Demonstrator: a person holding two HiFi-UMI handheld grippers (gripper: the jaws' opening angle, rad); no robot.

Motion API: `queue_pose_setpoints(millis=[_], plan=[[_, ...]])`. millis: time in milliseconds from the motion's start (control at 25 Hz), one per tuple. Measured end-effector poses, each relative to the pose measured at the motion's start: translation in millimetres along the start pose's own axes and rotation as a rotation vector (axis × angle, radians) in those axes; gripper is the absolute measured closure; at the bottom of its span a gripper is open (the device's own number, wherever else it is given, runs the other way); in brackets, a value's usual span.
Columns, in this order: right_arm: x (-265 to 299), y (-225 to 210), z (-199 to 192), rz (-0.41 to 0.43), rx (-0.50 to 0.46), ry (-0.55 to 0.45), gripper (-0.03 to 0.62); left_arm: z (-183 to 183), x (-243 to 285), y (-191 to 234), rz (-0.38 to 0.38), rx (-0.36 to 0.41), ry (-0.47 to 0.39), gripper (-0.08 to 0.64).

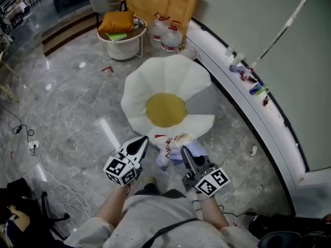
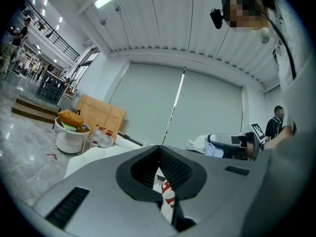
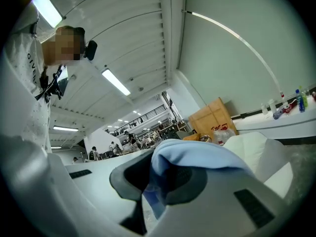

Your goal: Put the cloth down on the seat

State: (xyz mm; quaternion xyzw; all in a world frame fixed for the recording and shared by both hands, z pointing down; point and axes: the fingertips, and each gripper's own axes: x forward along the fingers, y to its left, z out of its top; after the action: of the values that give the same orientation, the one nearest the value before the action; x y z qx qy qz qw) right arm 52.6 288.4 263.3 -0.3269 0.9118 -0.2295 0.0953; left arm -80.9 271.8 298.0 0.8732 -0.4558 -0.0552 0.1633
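Observation:
A flower-shaped seat (image 1: 168, 94), white petals around a yellow middle, lies on the marble floor. A bunched cloth (image 1: 178, 142), white with red print and a light blue part, hangs over the seat's near edge between my two grippers. My left gripper (image 1: 143, 142) is shut on its white, red-printed part (image 2: 167, 194). My right gripper (image 1: 184, 152) is shut on the light blue part (image 3: 190, 154), which drapes over its jaws. In the left gripper view the right gripper (image 2: 232, 145) shows at the right with cloth bunched beside it.
A round white side table (image 1: 124, 46) with an orange cushion stands beyond the seat, with two water jugs (image 1: 165, 32) and a cardboard sheet (image 1: 158, 1) next to it. A curved white ledge (image 1: 243, 94) with small bottles runs along the right. Cables (image 1: 31, 146) lie at the left.

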Motion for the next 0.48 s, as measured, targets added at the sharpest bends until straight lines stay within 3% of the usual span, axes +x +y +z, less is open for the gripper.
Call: queue_pose_setpoints(millis=[480], plan=[[75.4, -54.9, 25.9, 0.09, 0.014, 0.016, 0.531, 9.5, 78.5, 48.5, 0.019, -0.011, 0.004, 0.546]])
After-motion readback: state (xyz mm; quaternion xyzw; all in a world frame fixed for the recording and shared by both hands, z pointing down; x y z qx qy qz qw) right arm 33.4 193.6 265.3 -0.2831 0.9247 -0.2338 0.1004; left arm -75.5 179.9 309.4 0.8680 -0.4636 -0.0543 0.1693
